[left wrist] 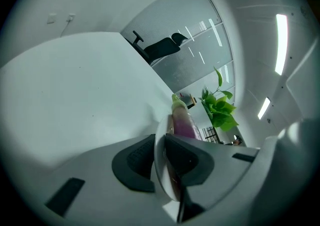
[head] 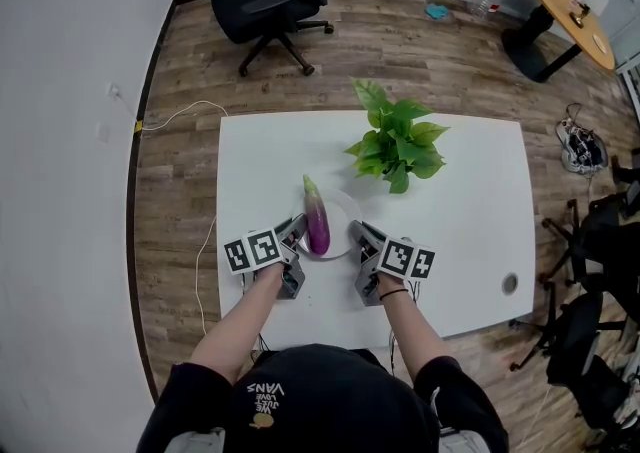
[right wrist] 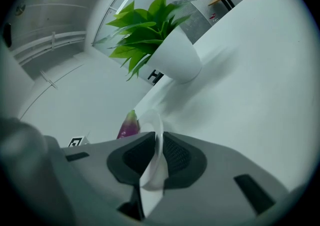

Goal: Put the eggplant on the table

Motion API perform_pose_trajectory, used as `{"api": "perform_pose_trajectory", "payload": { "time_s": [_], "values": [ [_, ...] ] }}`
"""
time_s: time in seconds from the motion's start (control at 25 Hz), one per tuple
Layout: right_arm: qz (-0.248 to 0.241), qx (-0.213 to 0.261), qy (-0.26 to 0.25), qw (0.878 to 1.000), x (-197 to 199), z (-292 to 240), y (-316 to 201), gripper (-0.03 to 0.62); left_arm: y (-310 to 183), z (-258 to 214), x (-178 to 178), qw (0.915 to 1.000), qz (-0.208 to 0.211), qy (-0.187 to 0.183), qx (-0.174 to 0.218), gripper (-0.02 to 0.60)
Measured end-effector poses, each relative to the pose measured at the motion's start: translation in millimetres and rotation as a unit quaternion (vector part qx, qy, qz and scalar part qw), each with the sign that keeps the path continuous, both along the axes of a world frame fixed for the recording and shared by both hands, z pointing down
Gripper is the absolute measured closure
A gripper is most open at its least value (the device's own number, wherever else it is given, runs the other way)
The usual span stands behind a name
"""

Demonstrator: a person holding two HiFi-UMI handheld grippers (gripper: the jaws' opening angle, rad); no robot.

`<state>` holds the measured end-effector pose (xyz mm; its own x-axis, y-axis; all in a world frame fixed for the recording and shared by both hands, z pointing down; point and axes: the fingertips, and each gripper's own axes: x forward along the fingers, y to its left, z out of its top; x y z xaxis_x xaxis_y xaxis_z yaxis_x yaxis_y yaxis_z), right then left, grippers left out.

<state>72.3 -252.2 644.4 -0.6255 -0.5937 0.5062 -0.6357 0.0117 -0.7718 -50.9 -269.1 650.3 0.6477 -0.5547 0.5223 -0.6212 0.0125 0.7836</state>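
So far, your left gripper point(head: 297, 231) and right gripper point(head: 358, 233) are each clamped on opposite rims of the plate point(head: 340, 203). The eggplant point(head: 317, 219) lies on it, near the table's point(head: 470, 201) near edge. Whether the plate rests on the table is unclear, and letting go looks like what's left.

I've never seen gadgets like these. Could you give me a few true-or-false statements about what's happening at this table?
1. The eggplant lies on a white plate. True.
2. Only the left gripper holds the plate. False: the right gripper is shut on its rim too, at the opposite side.
3. A leafy plant stands on the table beyond the plate. True.
4. The plant's pot is black. False: it is white.
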Motion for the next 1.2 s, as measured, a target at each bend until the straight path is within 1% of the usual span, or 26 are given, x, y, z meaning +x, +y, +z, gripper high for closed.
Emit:
{"api": "perform_pose_trajectory", "payload": {
  "time_s": [0.12,0.28,0.4,0.48,0.68,0.92,1.08,1.2],
  "values": [
    [0.001,-0.006,-0.001,1.000,0.4,3.7,0.0,0.549,0.1,2.2,-0.3,0.9998,0.000,-0.018,-0.006,0.530],
    [-0.004,-0.013,0.003,1.000,-0.1,6.9,-0.9,0.549,2.5,6.1,-2.4,0.9995,-0.003,-0.025,-0.019,0.529],
    [-0.013,-0.022,0.013,1.000,-1.2,9.8,0.0,0.549,4.2,12.2,-3.5,0.9984,0.004,-0.044,-0.036,0.522],
    [-0.014,-0.030,0.019,0.999,-1.3,12.5,1.1,0.548,4.1,14.1,-3.3,0.9978,0.010,-0.052,-0.040,0.520],
    [-0.022,-0.045,0.036,0.998,-0.7,15.2,3.0,0.543,3.8,13.4,-2.8,0.9968,0.023,-0.064,-0.042,0.520],
    [-0.033,-0.057,0.060,0.996,-0.4,20.5,3.5,0.537,3.5,13.6,-2.3,0.9940,0.038,-0.096,-0.036,0.518],
    [-0.039,-0.059,0.071,0.995,0.0,22.4,3.3,0.536,4.4,14.4,-3.3,0.9928,0.048,-0.106,-0.032,0.518],
    [-0.044,-0.060,0.078,0.994,0.4,21.8,3.3,0.536,5.2,13.5,-6.6,0.9928,0.048,-0.105,-0.033,0.518]
  ]
}}
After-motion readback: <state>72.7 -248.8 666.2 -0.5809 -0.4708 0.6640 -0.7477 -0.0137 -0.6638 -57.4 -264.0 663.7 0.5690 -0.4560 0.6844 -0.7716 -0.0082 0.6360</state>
